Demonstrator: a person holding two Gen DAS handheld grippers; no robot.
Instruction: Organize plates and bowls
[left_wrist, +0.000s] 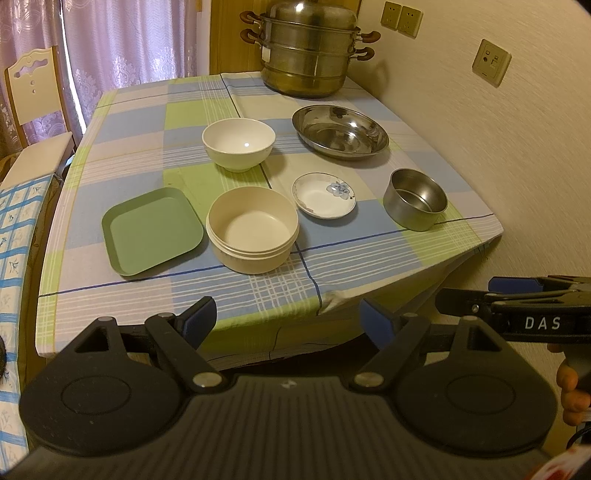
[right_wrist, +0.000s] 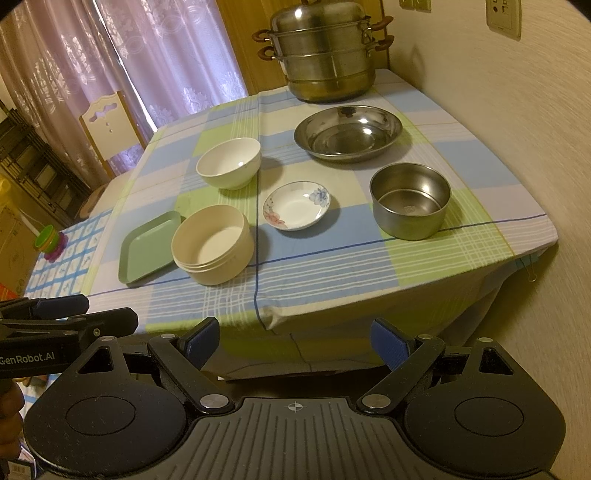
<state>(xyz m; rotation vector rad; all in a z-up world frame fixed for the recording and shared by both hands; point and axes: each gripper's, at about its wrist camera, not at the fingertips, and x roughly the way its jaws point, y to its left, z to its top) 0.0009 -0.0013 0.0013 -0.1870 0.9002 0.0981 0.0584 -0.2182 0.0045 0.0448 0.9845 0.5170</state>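
On the checked tablecloth lie a green square plate (left_wrist: 152, 230) (right_wrist: 147, 251), a cream round bowl (left_wrist: 252, 229) (right_wrist: 213, 243), a white bowl (left_wrist: 238, 144) (right_wrist: 228, 162), a small flowered dish (left_wrist: 324, 194) (right_wrist: 296, 205), a steel bowl (left_wrist: 415, 204) (right_wrist: 410, 201) and a wide steel basin (left_wrist: 340, 131) (right_wrist: 348, 133). My left gripper (left_wrist: 290, 323) hangs open before the table's front edge, nothing between its fingers. My right gripper (right_wrist: 295, 339) is also open and empty, short of the edge.
A tall steel steamer pot (left_wrist: 308, 48) (right_wrist: 325, 51) stands at the table's back right by the wall. A white chair (left_wrist: 35, 110) (right_wrist: 109, 129) stands at the left. A blue-patterned cloth (right_wrist: 66, 251) with a toy lies left of the table.
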